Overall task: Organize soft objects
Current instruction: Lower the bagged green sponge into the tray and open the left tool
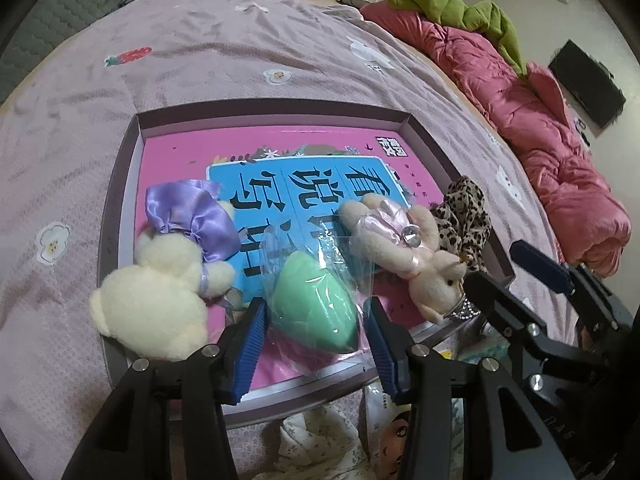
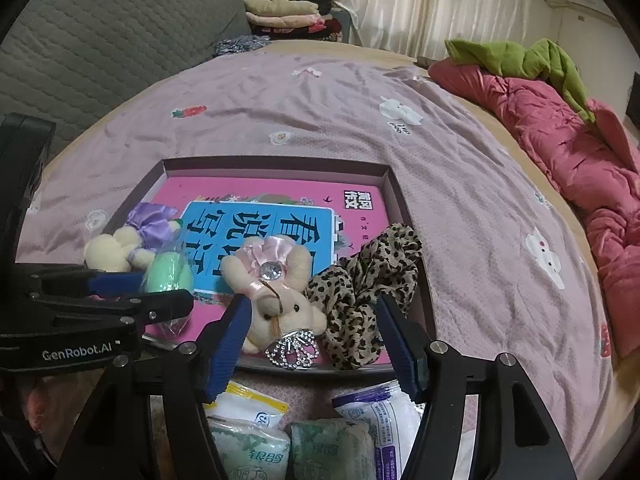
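**Toys in the tray on the bed**

In the left wrist view the tray [image 1: 120,184] sits mid-frame on the bedspread [image 1: 240,40]. Inside it, a book [image 1: 320,140] lies flat; on it, left to right: bear [image 1: 160,292], wrapped sponge [image 1: 316,300], second bear [image 1: 404,248], scrunchie [image 1: 464,220]. A quilt [image 1: 560,152] lies at right.

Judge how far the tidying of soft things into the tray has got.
Done: two plush bears and a leopard scrunchie lie in the tray. In hand: the left gripper, fingers apart, brackets a bagged green sponge there. Left: tissue packs outside the near rim, under the open right gripper.
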{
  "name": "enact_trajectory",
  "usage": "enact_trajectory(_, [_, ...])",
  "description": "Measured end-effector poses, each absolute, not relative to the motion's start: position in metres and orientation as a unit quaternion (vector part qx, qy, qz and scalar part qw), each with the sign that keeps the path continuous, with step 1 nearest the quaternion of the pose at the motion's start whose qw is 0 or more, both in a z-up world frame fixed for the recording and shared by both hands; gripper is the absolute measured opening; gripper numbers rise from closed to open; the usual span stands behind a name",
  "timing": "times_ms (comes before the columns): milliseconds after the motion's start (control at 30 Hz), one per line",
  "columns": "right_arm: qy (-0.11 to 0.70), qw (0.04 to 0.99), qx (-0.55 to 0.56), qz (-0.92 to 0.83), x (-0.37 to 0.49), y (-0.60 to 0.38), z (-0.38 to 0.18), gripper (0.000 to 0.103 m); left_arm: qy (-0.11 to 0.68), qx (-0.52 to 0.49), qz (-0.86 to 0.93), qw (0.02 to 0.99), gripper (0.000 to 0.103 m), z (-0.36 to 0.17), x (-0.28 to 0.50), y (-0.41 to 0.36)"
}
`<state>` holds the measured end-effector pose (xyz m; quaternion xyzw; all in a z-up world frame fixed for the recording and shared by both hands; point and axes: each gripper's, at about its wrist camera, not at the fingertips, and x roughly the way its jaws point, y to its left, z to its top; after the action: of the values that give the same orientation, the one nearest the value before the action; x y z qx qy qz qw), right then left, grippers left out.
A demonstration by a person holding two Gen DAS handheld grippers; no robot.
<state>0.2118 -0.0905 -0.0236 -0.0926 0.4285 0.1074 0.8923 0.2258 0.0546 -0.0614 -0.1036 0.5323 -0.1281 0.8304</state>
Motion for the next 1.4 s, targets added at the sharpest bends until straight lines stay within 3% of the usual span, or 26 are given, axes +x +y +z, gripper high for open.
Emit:
enact_trajectory(533, [0.424,0.895,-0.096,0.105,0.209,-0.093,-0.018,0.067,0.538,-0.132,-0.162,0.817,0.058,-0.055,0.225,0.06])
enact_trajectory(1400, [0.393,0.91,-0.095,0.093,0.185,-0.105,0.015,0.073,0.498,-0.127,-0.115,0.85,0.059,-0.014,0.2,0.085])
